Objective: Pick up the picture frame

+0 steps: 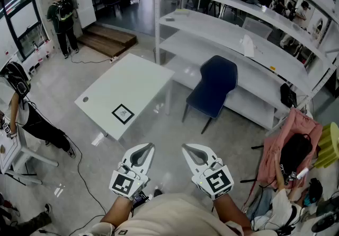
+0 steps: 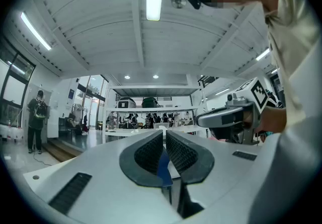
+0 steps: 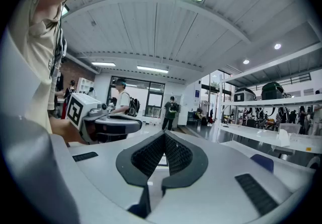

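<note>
The picture frame (image 1: 123, 113), small, black-edged and square, lies flat near the front edge of a white table (image 1: 132, 78) in the head view. Both grippers are held level, close to my body and well short of the table. My left gripper (image 1: 144, 148) has its jaws closed together with nothing between them, as the left gripper view (image 2: 164, 140) confirms. My right gripper (image 1: 192, 149) is beside it, its pads (image 3: 173, 153) meeting at the tips and holding nothing. Each gripper also shows in the other's view: the right gripper (image 2: 226, 117) and the left gripper (image 3: 108, 125).
A dark blue chair (image 1: 214, 84) stands right of the table, before long white shelving (image 1: 238, 44). A person (image 1: 21, 107) leans at a desk on the left; another (image 1: 62, 20) stands at the back. A pink garment (image 1: 294, 139) hangs at the right. A cable (image 1: 79, 160) lies on the floor.
</note>
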The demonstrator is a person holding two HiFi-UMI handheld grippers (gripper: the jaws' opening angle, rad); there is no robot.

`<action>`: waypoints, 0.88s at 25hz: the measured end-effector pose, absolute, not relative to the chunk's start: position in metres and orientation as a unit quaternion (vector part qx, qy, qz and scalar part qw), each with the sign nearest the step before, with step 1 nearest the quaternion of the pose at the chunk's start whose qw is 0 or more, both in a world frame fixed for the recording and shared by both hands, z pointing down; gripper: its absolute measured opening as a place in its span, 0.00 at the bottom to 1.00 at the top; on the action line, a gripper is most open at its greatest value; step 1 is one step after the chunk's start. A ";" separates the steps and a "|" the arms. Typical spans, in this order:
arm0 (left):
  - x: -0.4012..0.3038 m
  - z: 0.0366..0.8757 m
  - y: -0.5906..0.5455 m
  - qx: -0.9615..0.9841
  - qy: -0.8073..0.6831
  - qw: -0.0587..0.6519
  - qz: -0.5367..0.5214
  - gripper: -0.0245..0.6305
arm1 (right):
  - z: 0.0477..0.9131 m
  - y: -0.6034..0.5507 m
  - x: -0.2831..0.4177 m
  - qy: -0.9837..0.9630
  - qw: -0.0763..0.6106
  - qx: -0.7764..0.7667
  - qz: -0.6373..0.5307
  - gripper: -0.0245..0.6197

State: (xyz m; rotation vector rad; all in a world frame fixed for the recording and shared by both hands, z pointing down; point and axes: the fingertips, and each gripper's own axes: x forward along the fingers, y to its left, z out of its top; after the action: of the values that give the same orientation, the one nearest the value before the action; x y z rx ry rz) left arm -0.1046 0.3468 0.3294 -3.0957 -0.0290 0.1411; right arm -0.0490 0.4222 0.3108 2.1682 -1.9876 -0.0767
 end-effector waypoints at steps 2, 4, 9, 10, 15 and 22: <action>-0.108 0.329 0.347 -0.999 -0.007 0.014 0.043 0.08 | 0.312 0.422 -0.053 -0.670 0.097 0.735 -0.019 0.08; -0.111 0.328 0.346 -0.999 -0.007 0.011 0.042 0.08 | 0.311 0.422 -0.056 -0.669 0.099 0.737 -0.017 0.08; -0.119 0.329 0.343 -0.999 -0.007 0.011 0.040 0.08 | 0.312 0.420 -0.062 -0.668 0.101 0.738 -0.016 0.08; -0.120 0.331 0.342 -0.999 -0.008 0.010 0.040 0.08 | 0.313 0.419 -0.064 -0.667 0.100 0.738 -0.015 0.08; -0.126 0.333 0.338 -0.999 -0.007 0.007 0.040 0.08 | 0.316 0.414 -0.070 -0.667 0.103 0.737 -0.015 0.08; -0.134 0.336 0.328 -0.999 -0.004 0.002 0.044 0.08 | 0.316 0.405 -0.076 -0.669 0.105 0.736 -0.014 0.08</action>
State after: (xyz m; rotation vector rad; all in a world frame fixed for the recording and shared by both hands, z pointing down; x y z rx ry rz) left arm -0.1335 0.3275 0.3356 -3.1347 -0.0121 0.1369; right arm -0.0764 0.4045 0.3164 2.1686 -1.9708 -0.0405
